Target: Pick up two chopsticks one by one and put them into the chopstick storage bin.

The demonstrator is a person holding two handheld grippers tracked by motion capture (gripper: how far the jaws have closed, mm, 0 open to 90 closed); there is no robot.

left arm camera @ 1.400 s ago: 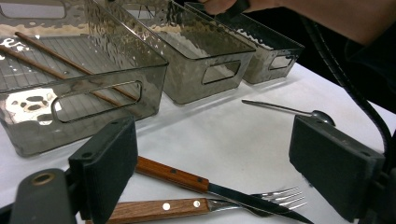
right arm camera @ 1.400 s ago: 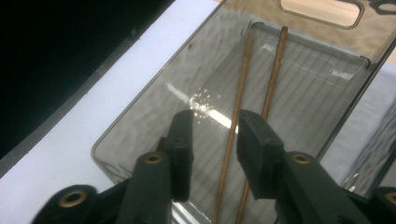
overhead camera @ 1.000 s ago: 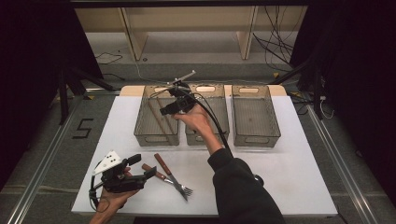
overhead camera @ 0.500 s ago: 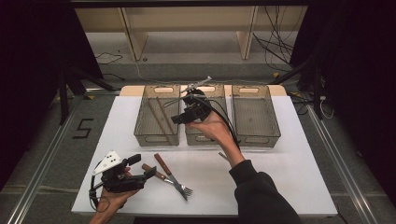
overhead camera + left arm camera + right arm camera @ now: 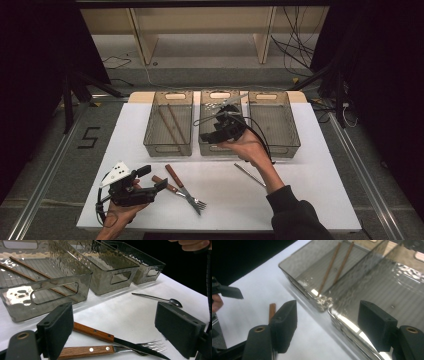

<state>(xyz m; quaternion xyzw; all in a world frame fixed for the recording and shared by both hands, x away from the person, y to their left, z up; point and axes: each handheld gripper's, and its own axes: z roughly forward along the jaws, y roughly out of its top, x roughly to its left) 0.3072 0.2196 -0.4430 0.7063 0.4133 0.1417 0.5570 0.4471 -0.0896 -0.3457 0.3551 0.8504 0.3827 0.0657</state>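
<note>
1. The left gripper (image 5: 150, 181) is at the near left of the table (image 5: 310, 200), jaws apart and empty, just beside the knife (image 5: 175, 177) and the fork (image 5: 186, 196).
2. The left bin (image 5: 169, 145) at the far side holds two chopsticks (image 5: 170, 124).
3. The right gripper (image 5: 216, 131) is over the middle bin (image 5: 212, 145); its jaws have just been opening and hold nothing.
4. A spoon (image 5: 250, 175) lies on the table near the right hand (image 5: 247, 147).

Smoky grey bins (image 5: 168, 142), brown-handled knife (image 5: 174, 176), white table (image 5: 310, 190).
</note>
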